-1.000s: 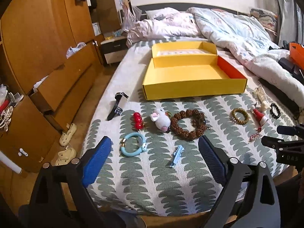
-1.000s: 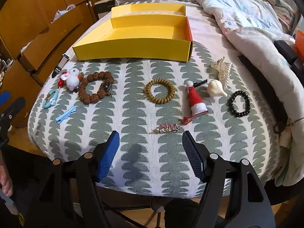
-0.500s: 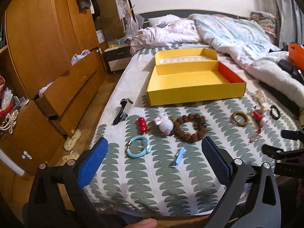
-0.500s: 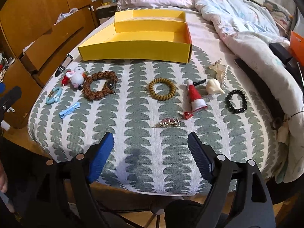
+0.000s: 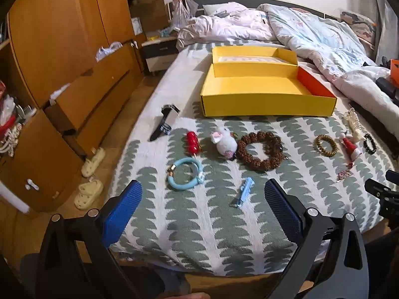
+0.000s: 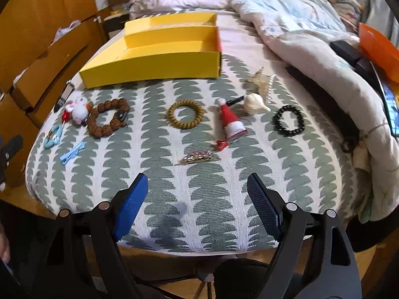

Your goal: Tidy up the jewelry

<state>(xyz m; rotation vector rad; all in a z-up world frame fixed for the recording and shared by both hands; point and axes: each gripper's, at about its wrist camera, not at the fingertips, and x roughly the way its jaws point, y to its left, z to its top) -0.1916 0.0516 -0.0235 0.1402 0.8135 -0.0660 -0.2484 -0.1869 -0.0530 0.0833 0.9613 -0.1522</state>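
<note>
Both grippers wide apart and empty near the bed (image 5: 189,226) edge: left gripper (image 5: 203,208), right gripper (image 6: 197,204). Bracelets (image 6: 185,114), clips (image 5: 244,194) and charms in a row on the bed, yellow box (image 5: 266,104) just beyond, far side.

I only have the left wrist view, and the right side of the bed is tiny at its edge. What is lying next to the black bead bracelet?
Observer: A white garlic-shaped piece lies just left of the black bead bracelet, apart from it.
Operator: And the sparkly thing near the Santa hat clip?
Observer: It is a pink and gold hair clip, lying nearer the camera than the Santa hat clip, not touching it.
Operator: Is the right gripper holding anything?
Observer: No. The right gripper is open over bare bedspread, with nothing between its fingers.
</note>
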